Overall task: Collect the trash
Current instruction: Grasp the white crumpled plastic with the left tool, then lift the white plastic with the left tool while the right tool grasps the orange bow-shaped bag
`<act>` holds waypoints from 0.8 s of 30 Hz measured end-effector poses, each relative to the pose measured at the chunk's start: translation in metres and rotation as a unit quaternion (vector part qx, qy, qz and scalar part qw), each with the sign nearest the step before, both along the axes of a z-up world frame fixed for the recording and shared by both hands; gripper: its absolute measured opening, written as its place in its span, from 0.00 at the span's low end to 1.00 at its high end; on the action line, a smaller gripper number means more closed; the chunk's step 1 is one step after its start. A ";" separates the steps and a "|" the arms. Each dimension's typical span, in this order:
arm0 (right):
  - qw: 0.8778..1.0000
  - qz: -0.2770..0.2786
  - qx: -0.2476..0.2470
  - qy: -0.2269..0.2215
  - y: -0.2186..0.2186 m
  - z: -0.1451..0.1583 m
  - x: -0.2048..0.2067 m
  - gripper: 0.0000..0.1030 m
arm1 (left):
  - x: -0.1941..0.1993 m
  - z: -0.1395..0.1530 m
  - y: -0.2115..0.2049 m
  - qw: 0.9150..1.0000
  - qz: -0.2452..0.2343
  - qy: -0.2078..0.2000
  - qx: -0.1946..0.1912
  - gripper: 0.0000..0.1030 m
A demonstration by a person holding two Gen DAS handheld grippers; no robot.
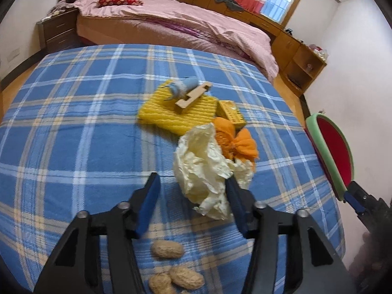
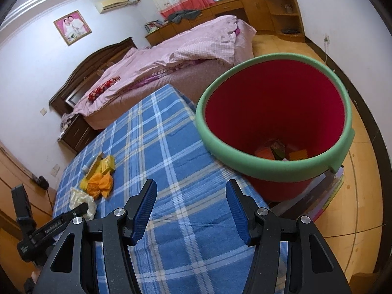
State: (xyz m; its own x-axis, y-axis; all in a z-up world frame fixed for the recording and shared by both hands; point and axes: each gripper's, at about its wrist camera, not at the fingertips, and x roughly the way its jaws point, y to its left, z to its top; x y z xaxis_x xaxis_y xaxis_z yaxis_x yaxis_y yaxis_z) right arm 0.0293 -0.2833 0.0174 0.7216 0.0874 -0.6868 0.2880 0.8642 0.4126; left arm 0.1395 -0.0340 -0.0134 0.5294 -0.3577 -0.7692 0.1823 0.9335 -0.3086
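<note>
A crumpled cream paper (image 1: 203,169) lies on the blue plaid cloth (image 1: 85,127). My left gripper (image 1: 192,185) is lowered over it and open: the right finger (image 1: 234,193) touches the paper's edge, while the left finger stands clear of it. Three peanuts (image 1: 167,249) lie just below the jaws. An orange wad (image 1: 235,139) and a small yellow box (image 1: 231,112) sit behind the paper. My right gripper (image 2: 191,186) hovers open and empty over the cloth, with the red bin with a green rim (image 2: 269,169) ahead on its right. Some trash (image 2: 276,149) lies in the bin.
A yellow knitted mat (image 1: 176,110) carries a wooden piece (image 1: 193,96) and a blue-grey tube (image 1: 186,85). The bin (image 1: 325,161) stands past the table's right edge on the wooden floor. A bed with a pink cover (image 1: 171,22) lies beyond the table.
</note>
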 end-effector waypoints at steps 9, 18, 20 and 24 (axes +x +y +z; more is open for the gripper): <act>1.000 0.016 -0.009 -0.005 0.009 0.009 0.005 0.58 | 0.001 0.005 0.005 0.999 -0.005 0.001 -0.047 0.23; 0.997 0.072 -0.019 -0.014 0.051 0.023 0.036 0.58 | 0.005 0.025 0.059 0.997 0.059 -0.027 -0.037 0.23; 0.996 0.089 -0.015 -0.012 0.065 0.022 0.045 0.58 | 0.009 0.023 0.073 0.996 0.077 -0.025 -0.035 0.23; 0.991 0.129 -0.021 -0.002 0.099 0.017 0.065 0.58 | 0.015 0.018 0.092 0.993 0.108 -0.031 -0.022 0.23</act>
